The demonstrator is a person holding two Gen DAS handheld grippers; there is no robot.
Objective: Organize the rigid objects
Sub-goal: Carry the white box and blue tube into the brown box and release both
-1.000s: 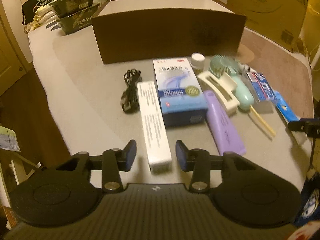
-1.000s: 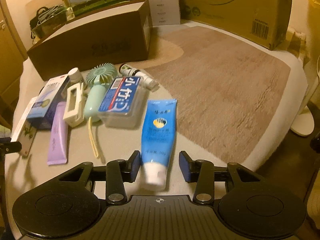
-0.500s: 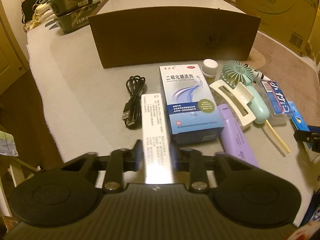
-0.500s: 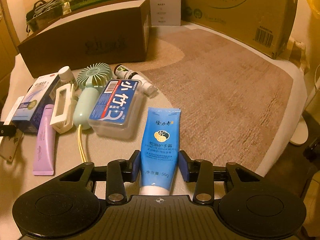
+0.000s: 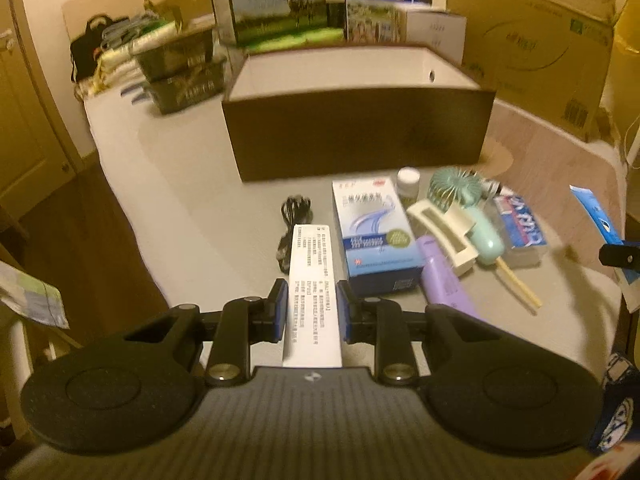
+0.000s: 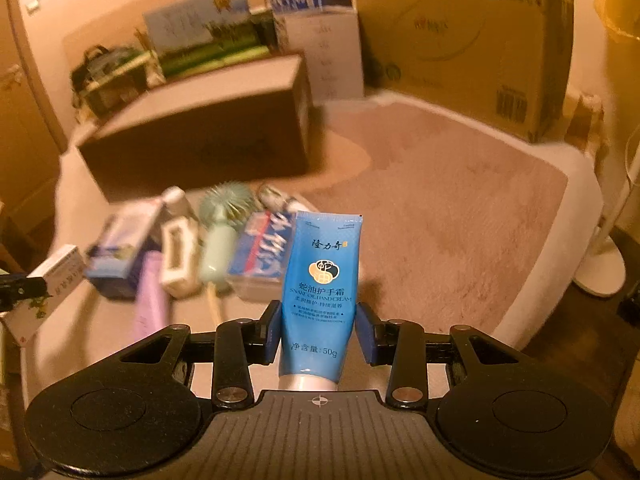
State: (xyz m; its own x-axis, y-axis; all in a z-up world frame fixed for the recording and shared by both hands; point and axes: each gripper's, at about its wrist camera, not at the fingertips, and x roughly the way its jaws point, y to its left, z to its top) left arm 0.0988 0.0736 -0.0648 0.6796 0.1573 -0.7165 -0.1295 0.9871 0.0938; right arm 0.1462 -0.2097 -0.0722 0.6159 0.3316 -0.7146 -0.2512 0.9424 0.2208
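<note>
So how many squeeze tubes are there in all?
2. The blue hand cream tube is held in the right gripper; the purple tube lies on the table beside the blue-and-white box. Others may be hidden.

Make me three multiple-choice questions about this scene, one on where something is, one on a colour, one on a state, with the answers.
1. Where does the black cable lie?
A. inside the brown box
B. on the table, left of the blue-and-white carton
C. on the rug

2. What colour is the tube in the right gripper?
A. blue
B. purple
C. green

3. What is the left gripper doing?
A. open, holding nothing
B. shut on the fan
C. shut on the white box

Answers: 1 B, the cable sits on the table beside the carton. 2 A, its body is blue. 3 C, both pads press the box's sides.
</note>
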